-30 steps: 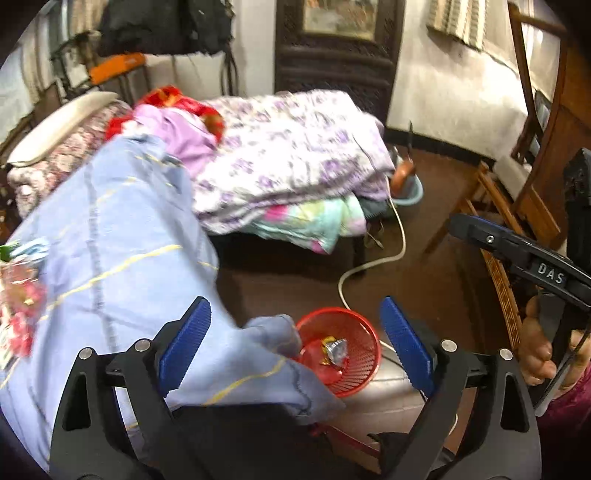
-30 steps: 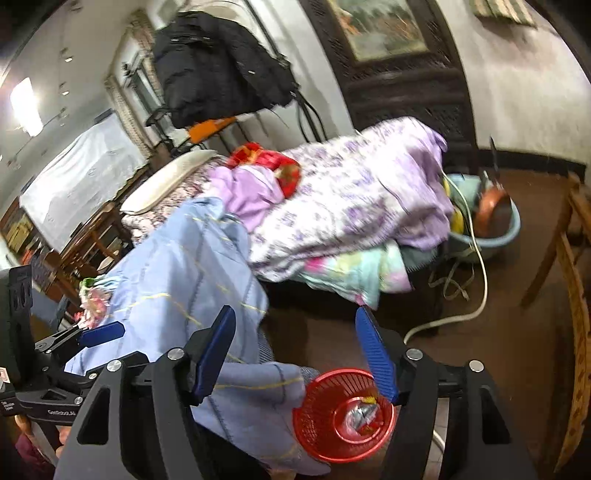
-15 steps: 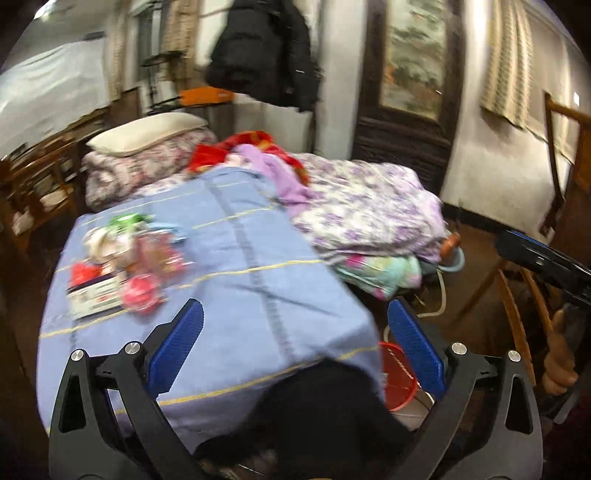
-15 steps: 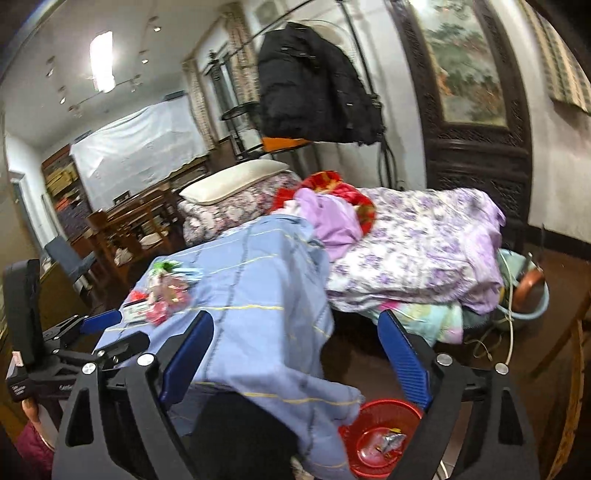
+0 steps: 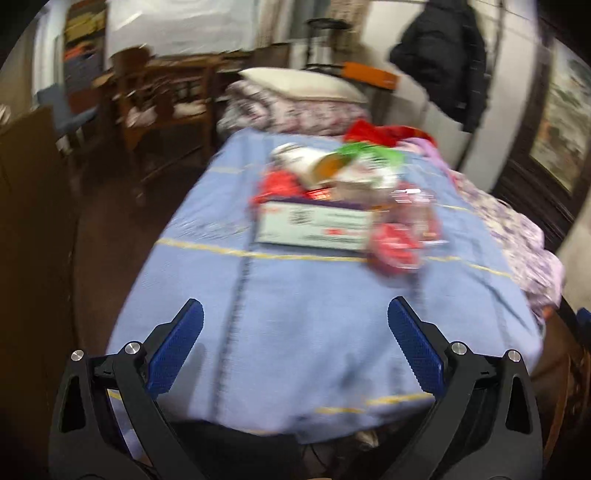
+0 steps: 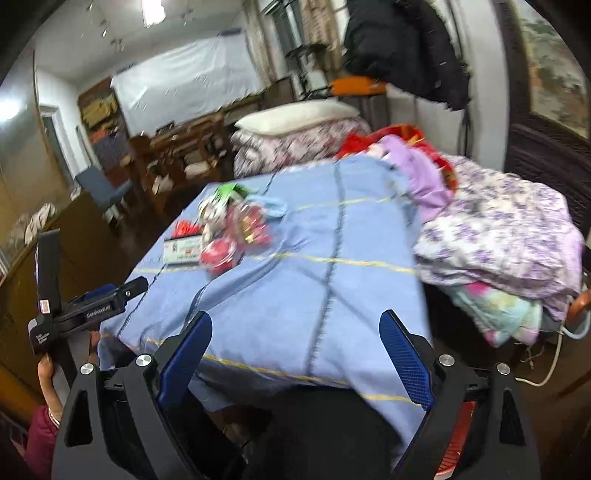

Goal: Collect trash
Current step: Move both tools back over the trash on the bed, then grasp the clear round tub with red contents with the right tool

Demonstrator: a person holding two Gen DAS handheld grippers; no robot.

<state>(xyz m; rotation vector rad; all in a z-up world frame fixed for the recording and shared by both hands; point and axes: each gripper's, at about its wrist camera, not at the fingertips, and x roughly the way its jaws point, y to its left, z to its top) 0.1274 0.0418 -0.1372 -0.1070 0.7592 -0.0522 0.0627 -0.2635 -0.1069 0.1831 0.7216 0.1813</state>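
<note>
Lying well beyond both wide-open, empty grippers, left (image 5: 295, 343) and right (image 6: 295, 350); trash pile (image 5: 343, 206) on blue cloth (image 5: 295, 295).

Both views are smeared by motion blur, worst on the pile of wrappers (image 5: 343, 206) and the far furniture. A ceiling light (image 6: 153, 13) glares at the right view's top edge; the room is otherwise dim. Fisheye bending curves the edges, and the corners fall black.
</note>
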